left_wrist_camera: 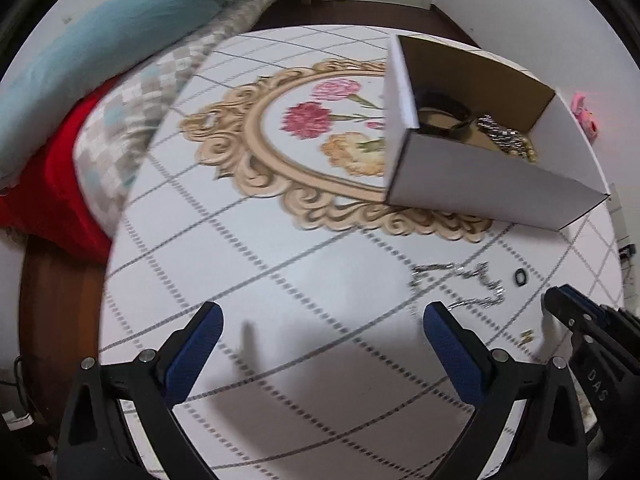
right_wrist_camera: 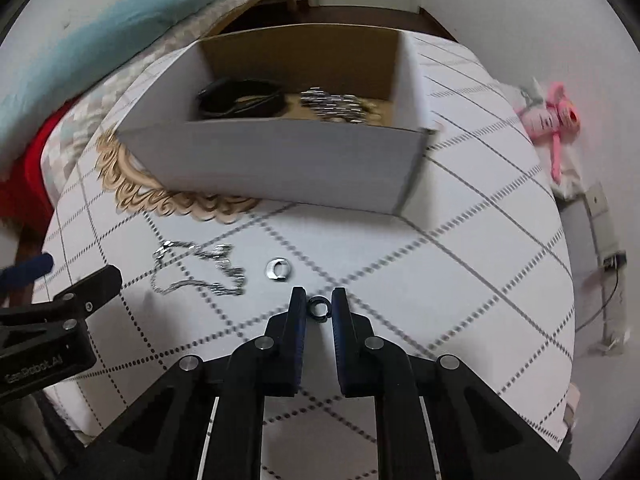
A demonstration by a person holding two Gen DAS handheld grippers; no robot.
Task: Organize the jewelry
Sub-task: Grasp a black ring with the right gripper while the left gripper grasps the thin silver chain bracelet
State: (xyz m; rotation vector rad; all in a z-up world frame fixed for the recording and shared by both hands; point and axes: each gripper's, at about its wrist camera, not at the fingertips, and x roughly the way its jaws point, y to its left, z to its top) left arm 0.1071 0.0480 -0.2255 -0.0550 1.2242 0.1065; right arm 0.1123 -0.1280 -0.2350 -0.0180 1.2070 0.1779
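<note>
A white cardboard box [left_wrist_camera: 480, 176] [right_wrist_camera: 288, 164] stands on the round patterned table [left_wrist_camera: 280, 280]. Inside it lie a black band [right_wrist_camera: 240, 98] [left_wrist_camera: 440, 110] and a pile of silver chain jewelry [right_wrist_camera: 336, 106] [left_wrist_camera: 504, 138]. A silver chain necklace [left_wrist_camera: 460, 284] [right_wrist_camera: 200, 268] and a silver ring [right_wrist_camera: 278, 269] [left_wrist_camera: 521, 278] lie on the table in front of the box. My right gripper [right_wrist_camera: 319, 306] is shut on a small black ring [right_wrist_camera: 319, 307], just above the table. My left gripper [left_wrist_camera: 324, 320] is open and empty, left of the necklace.
A pink toy [right_wrist_camera: 552, 120] [left_wrist_camera: 584, 112] lies off the table's right side. A bed with a teal pillow [left_wrist_camera: 100, 48] and red cloth [left_wrist_camera: 52, 200] borders the table on the left. A small gold piece [left_wrist_camera: 526, 336] lies near the right gripper.
</note>
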